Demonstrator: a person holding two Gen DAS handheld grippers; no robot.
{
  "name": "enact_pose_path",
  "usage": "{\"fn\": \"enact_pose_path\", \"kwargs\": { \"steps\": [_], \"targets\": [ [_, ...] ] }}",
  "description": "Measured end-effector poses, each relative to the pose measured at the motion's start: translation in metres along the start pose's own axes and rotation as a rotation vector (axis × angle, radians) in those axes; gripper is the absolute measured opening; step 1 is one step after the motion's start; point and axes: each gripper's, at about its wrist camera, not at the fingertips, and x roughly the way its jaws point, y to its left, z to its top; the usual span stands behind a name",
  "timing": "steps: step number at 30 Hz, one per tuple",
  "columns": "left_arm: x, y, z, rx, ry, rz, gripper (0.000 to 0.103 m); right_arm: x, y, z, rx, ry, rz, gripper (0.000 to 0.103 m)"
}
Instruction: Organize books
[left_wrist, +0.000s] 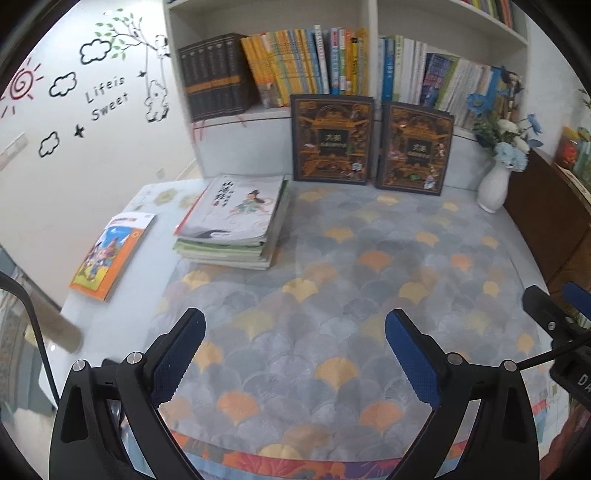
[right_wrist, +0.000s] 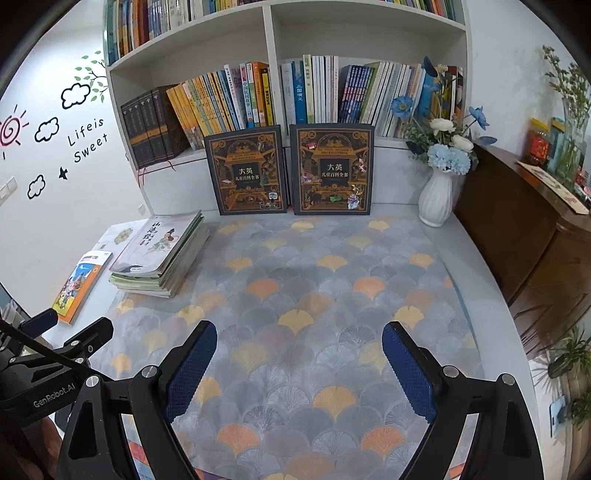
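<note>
Left wrist view: left gripper (left_wrist: 295, 354) at bottom centre, jaws spread, nothing between them, over the patterned mat (left_wrist: 332, 266).
Books: stack of picture books (left_wrist: 236, 218) centre left; orange book (left_wrist: 110, 254) alone at far left, both on the surface.
Right wrist view: right gripper (right_wrist: 299, 363) at bottom, jaws spread and empty.
Encyclopedias: two dark volumes (right_wrist: 291, 170) lean upright against the bookshelf (right_wrist: 273, 44), upper centre.
Risk: the white vase (right_wrist: 437, 199) stands just beside them, right; a careless reach could topple it.

Top shelf books (right_wrist: 155, 22) edge-cropped
</note>
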Motion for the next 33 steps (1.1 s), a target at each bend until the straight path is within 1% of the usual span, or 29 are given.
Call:
{"fn": "enact_pose_path", "kwargs": {
  "steps": [1, 3, 5, 8, 11, 14, 16, 19, 22, 24, 28, 31, 33],
  "targets": [
    [-0.001, 0.0, 0.0, 0.0, -0.006, 0.004, 0.098, 0.0, -0.002, 0.0, 0.003, -0.001, 0.005, 0.09],
    [-0.009, -0.005, 0.0, 0.021, -0.046, 0.022, 0.098, 0.0, -0.004, 0.001, 0.004, -0.004, 0.007, 0.09],
    [-0.015, -0.013, -0.001, 0.059, -0.078, 0.045, 0.098, 0.002, -0.006, 0.0, 0.005, -0.002, 0.011, 0.09],
    [-0.013, -0.022, -0.004, 0.11, -0.07, 0.076, 0.099, 0.006, -0.007, -0.003, -0.002, -0.004, 0.023, 0.09],
    [-0.009, -0.024, -0.003, 0.14, -0.053, 0.093, 0.099, 0.007, -0.007, -0.003, -0.011, -0.039, 0.032, 0.09],
    [-0.011, -0.018, 0.005, 0.141, -0.068, 0.09, 0.099, 0.006, -0.011, 0.003, 0.025, -0.079, 0.048, 0.09],
    [-0.014, -0.013, 0.01, 0.133, -0.085, 0.078, 0.099, 0.005, -0.013, 0.009, 0.055, -0.096, 0.042, 0.09],
    [-0.013, -0.003, 0.02, 0.117, -0.079, 0.019, 0.099, 0.004, -0.009, 0.015, 0.078, -0.093, 0.013, 0.09],
    [-0.008, 0.009, 0.028, 0.104, -0.069, -0.047, 0.099, -0.001, 0.0, 0.017, 0.104, -0.077, -0.04, 0.09],
    [-0.006, 0.013, 0.031, 0.117, -0.057, -0.05, 0.099, -0.004, 0.007, 0.016, 0.124, -0.058, -0.075, 0.09],
    [-0.007, 0.025, 0.028, 0.13, -0.053, -0.062, 0.099, -0.006, 0.032, 0.013, 0.138, -0.023, -0.111, 0.09],
    [-0.007, 0.033, 0.028, 0.132, -0.034, -0.099, 0.099, -0.012, 0.051, 0.01, 0.136, -0.006, -0.131, 0.09],
    [-0.007, 0.037, 0.029, 0.128, -0.023, -0.128, 0.099, -0.017, 0.061, 0.009, 0.134, -0.012, -0.137, 0.09]
  ]
}}
